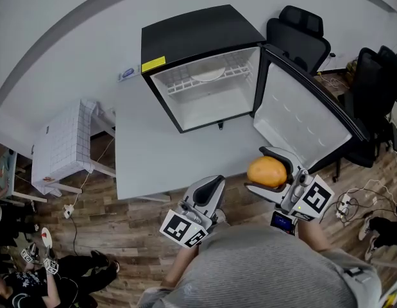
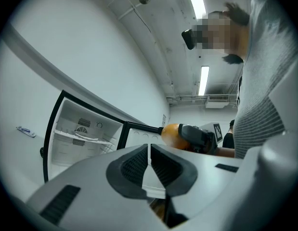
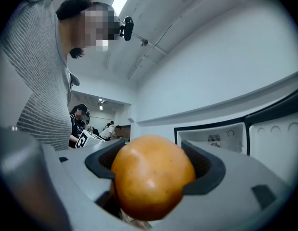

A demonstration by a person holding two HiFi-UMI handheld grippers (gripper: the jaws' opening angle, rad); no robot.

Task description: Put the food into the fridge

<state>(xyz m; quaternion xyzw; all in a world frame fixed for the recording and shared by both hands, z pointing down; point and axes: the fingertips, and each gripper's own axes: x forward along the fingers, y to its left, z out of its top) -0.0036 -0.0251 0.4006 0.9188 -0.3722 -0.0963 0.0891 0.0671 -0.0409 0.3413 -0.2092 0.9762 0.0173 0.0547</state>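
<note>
the fridge (image 1: 198, 37) stands on the table (image 1: 147, 159), toward its far side, by the wall. its door (image 1: 307, 120) swings out to the right; a shelf (image 1: 204, 82) sits high inside, with what may be a plate on it. office chairs (image 1: 301, 34) stand behind the door, a small side table (image 1: 60, 143) left of the table. at the near edge, the round fruit (image 1: 267, 171) sits between the right gripper's (image 1: 270, 167) jaws, before the door; the left gripper (image 1: 208, 190) is to its left.

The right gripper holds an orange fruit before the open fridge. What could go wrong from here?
1. The round, smooth fruit is pinched only at its sides by the right gripper; it may slip out on the way.
2. The open fridge door stands close to that gripper; a swing inward might bump it.
</note>
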